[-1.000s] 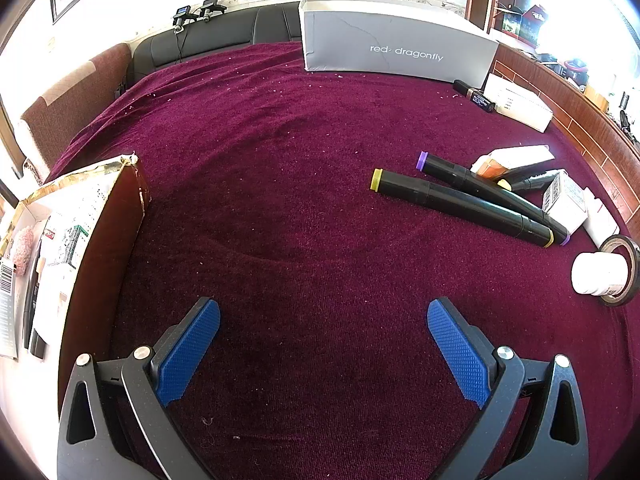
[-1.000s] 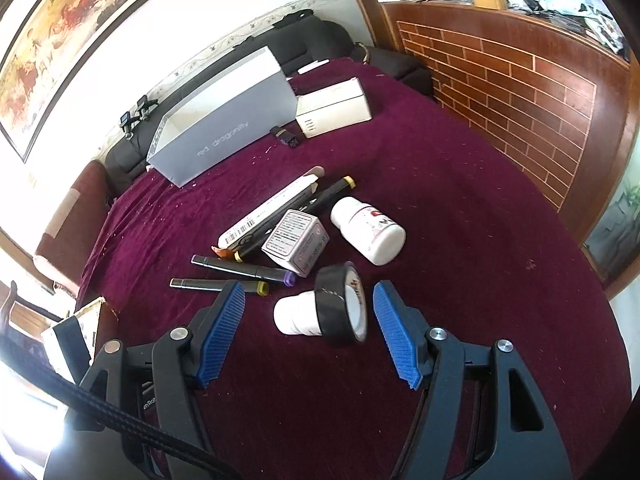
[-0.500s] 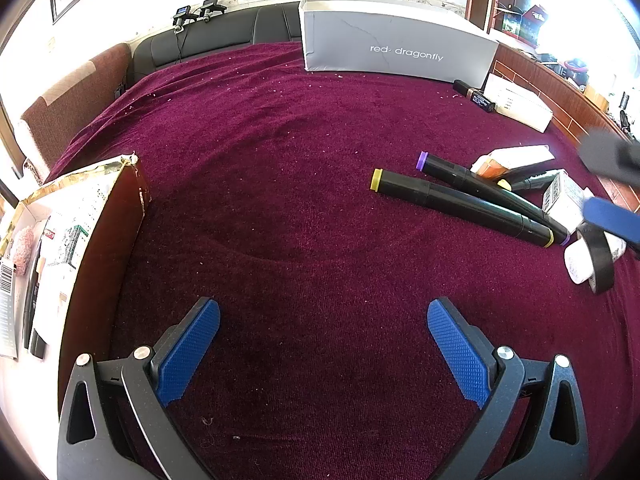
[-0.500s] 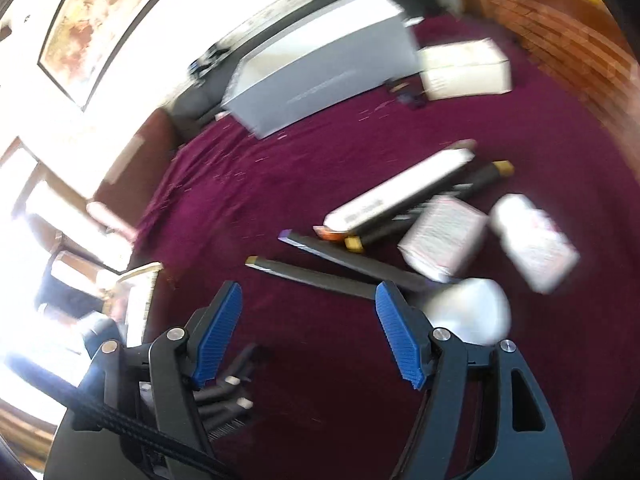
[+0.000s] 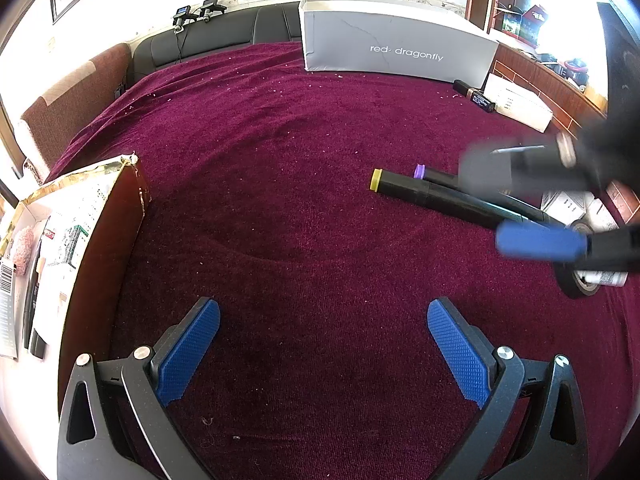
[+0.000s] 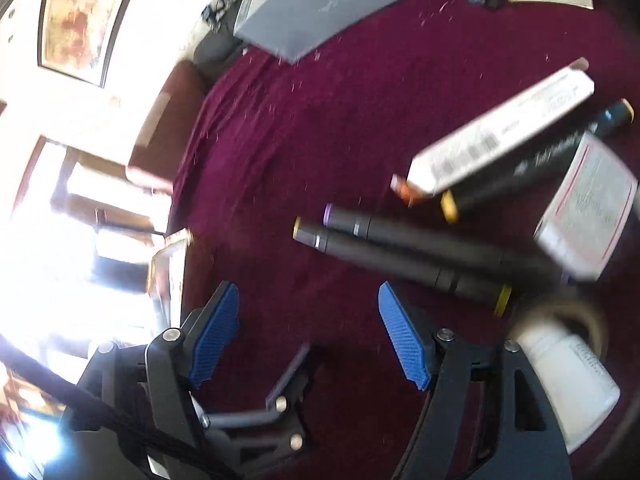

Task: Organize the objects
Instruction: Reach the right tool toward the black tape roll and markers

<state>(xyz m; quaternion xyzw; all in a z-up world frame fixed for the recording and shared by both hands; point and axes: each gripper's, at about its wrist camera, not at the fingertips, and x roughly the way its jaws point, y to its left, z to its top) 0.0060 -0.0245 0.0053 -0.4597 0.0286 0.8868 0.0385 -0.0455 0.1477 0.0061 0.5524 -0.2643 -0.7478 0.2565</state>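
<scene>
Two black markers lie side by side on the maroon cloth (image 5: 280, 168), one yellow-capped (image 5: 432, 196) (image 6: 400, 260), one purple-capped (image 5: 421, 171) (image 6: 420, 232). My right gripper (image 6: 307, 300) hovers just left of their near ends, jaws opening, nothing between them. In the left wrist view the right gripper (image 5: 516, 204) is a blur over the markers. A white bottle (image 6: 568, 376) and a black tape roll (image 5: 572, 284) lie at the right. My left gripper (image 5: 323, 312) hangs open over bare cloth.
A grey shoe box (image 5: 392, 48) stands at the back. An open cardboard box (image 5: 104, 232) with papers sits at the left edge. A long white carton (image 6: 500, 136), a third marker (image 6: 540, 160) and a small white box (image 6: 588, 216) lie beyond the markers.
My right gripper swung left and down, from over the tape roll and bottle to beside the two markers, and came into the left wrist view. The left gripper stayed put.
</scene>
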